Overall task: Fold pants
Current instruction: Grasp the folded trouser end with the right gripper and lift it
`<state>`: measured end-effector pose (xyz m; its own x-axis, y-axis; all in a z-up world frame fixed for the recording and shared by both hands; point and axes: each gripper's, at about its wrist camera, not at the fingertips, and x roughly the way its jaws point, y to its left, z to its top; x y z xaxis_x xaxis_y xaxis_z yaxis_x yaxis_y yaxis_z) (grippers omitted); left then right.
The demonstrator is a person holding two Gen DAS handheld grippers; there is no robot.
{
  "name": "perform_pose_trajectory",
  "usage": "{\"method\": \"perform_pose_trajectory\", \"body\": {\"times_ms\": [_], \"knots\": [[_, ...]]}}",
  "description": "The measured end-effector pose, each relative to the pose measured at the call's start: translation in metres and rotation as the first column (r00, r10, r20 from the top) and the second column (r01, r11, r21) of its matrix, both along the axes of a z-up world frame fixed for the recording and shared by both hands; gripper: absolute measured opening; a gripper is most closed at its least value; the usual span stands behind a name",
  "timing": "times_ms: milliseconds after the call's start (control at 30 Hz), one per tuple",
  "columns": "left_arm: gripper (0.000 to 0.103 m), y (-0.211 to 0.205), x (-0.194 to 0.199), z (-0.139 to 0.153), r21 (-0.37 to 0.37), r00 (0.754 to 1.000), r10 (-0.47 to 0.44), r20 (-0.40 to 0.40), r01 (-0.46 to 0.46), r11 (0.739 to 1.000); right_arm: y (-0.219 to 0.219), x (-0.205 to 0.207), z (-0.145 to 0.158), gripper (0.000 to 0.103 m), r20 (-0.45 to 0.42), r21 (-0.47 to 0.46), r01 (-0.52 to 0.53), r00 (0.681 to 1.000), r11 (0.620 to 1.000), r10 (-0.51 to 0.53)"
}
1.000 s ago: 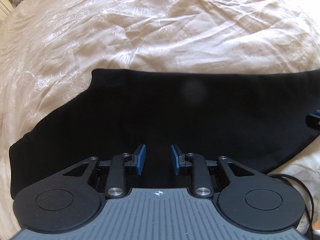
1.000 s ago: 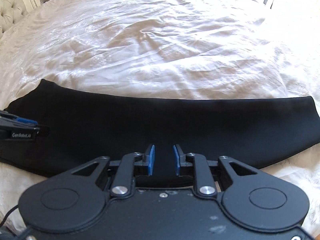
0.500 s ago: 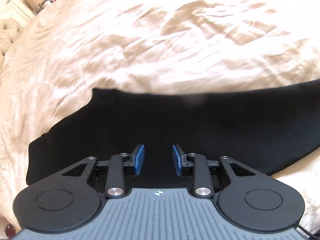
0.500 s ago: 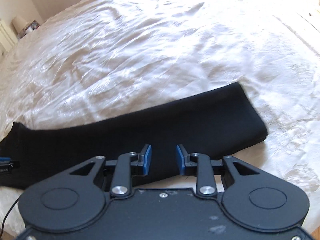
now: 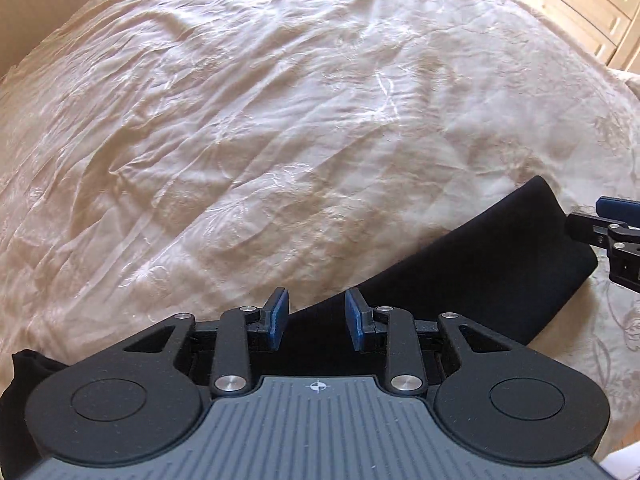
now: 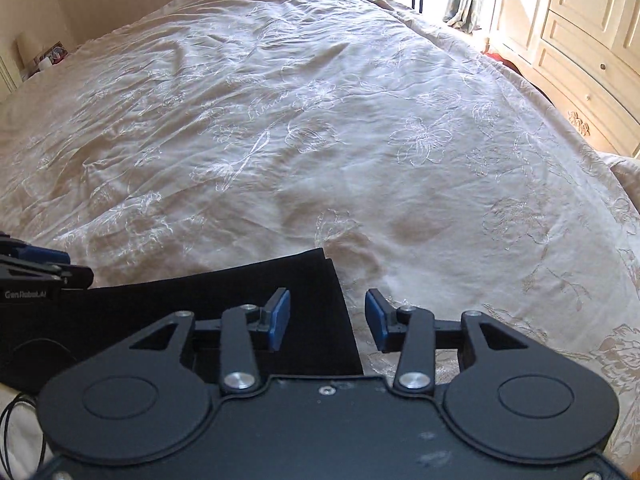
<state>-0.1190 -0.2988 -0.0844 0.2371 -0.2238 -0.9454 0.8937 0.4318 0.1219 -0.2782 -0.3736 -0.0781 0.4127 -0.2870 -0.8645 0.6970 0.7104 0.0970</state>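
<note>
Black pants (image 5: 472, 276) lie flat as a long strip on the cream bedspread. In the left wrist view they run from under my left gripper (image 5: 316, 318) to the right, ending at a rounded hem. My left gripper is open and empty, its blue pads over the strip's far edge. In the right wrist view the pants (image 6: 200, 308) end in a straight hem under my right gripper (image 6: 327, 318), which is open and empty and straddles that hem edge. Each gripper shows at the other view's edge.
The bedspread (image 6: 320, 140) is wrinkled and embroidered with flowers. A cream wardrobe with drawers (image 6: 580, 40) stands to the right of the bed. A black cable (image 6: 24, 412) lies at the near left. A nightstand with small items (image 6: 40, 56) is far left.
Both grippers have swung to the right along the pants toward the leg hem. The right gripper's jaws have opened wider. The pants have not moved.
</note>
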Motion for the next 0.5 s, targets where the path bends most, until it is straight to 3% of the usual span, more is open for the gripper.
{"method": "perform_pose_trajectory", "body": {"times_ms": [200,367,500], "knots": [[0.031,-0.003,-0.013,-0.052,0.165,0.999,-0.044,-0.005,0.044,0.985,-0.018,0.003,-0.025,0.05,-0.021,0.092,-0.073,0.997,0.993,0.075],[0.031,0.003,-0.02,-0.054,0.169,0.994,-0.103,0.027,0.097,0.981,-0.038,0.001,-0.044,0.053,0.013,0.195,-0.056,0.998,0.979,0.054],[0.031,0.001,-0.019,-0.057,0.175,0.995,-0.097,0.016,0.093,0.98,-0.052,-0.001,-0.056,0.055,0.059,0.281,-0.064,0.997,0.957,0.05]]}}
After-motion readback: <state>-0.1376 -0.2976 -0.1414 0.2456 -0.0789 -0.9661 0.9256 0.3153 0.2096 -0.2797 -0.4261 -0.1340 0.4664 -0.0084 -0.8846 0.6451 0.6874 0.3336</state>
